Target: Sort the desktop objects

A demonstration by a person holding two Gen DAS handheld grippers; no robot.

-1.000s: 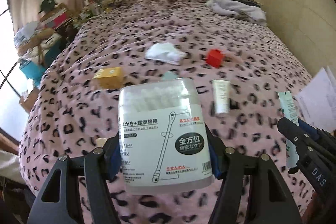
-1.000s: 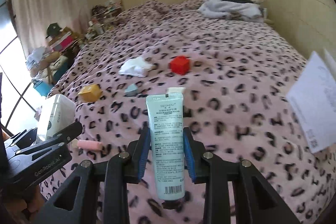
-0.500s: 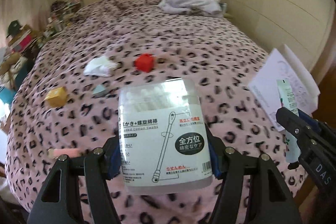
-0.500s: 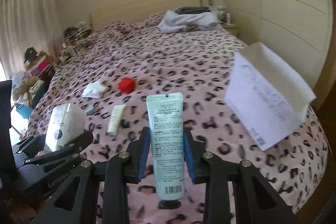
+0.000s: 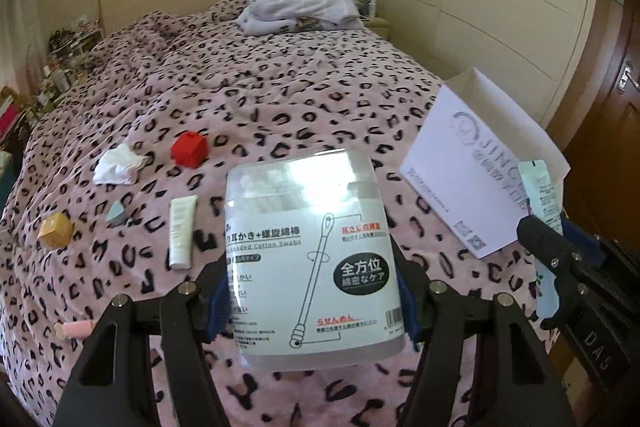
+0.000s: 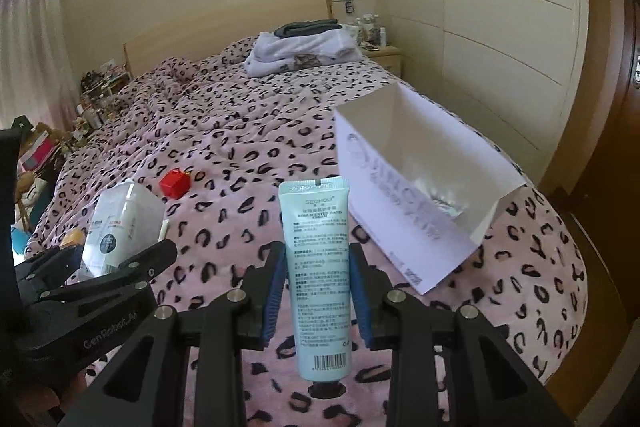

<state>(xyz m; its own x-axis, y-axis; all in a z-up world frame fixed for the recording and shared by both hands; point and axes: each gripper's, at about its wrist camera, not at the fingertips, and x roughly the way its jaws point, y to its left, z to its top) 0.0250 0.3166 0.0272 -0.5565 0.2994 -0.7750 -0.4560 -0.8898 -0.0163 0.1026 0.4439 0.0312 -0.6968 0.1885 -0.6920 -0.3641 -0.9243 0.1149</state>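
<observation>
Plastic swab tub point(image 5: 310, 259) in L tongs point(image 5: 312, 301), tube point(image 6: 318, 283) in R tongs point(image 6: 318, 301)

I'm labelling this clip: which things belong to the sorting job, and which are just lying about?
Job: cotton swab box in left tool; hand cream tube in right tool; white box; red block; white tube.

Lying about: folded clothes; shelf clutter.

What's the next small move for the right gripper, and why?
Probably carry the tube forward and right until it hangs over the white box, then release. The right gripper is shut on the tube, the box is open-topped, ahead and to the right, and the tube is not yet over it.
</observation>
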